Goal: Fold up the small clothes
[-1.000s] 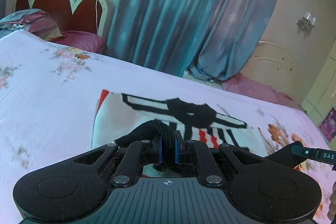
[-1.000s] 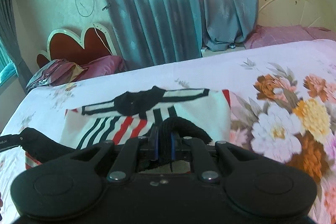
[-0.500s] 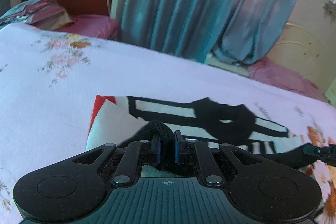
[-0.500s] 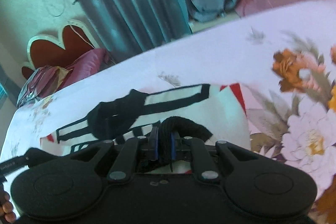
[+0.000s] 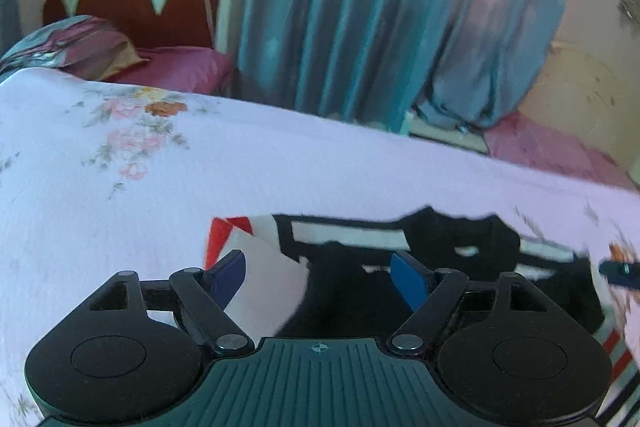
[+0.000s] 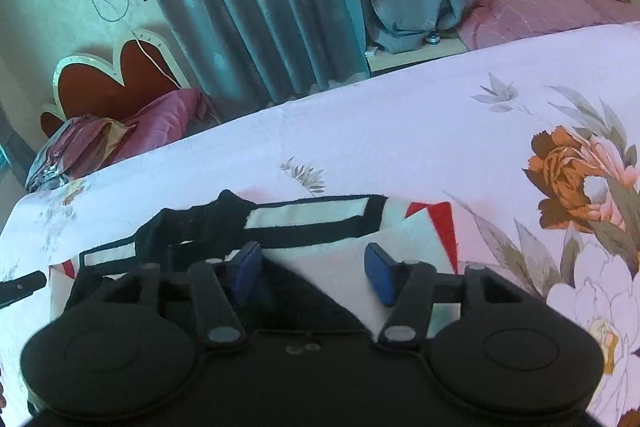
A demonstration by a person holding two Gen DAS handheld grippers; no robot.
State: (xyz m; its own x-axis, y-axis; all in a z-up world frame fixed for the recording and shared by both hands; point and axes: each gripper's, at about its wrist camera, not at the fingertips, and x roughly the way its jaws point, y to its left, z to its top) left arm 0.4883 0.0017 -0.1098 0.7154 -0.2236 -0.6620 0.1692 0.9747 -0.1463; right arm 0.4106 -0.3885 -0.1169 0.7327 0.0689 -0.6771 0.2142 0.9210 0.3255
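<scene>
Counting largest first: one bed sheet (image 5: 280, 171) with printed flowers, one folded garment (image 6: 340, 227) in white, black and red lying on it, two grippers. Partly hidden: near edge of garment, behind both gripper bodies; far stripes blurred. Left gripper (image 5: 320, 277): jaws just opening, now spread wide, blue pads (image 5: 408, 279) clear of black cloth lying between them. Right gripper (image 6: 314, 273): jaws just opening, parted about halfway, pads (image 6: 378, 273) apart, cloth between and below, not pinched.
</scene>
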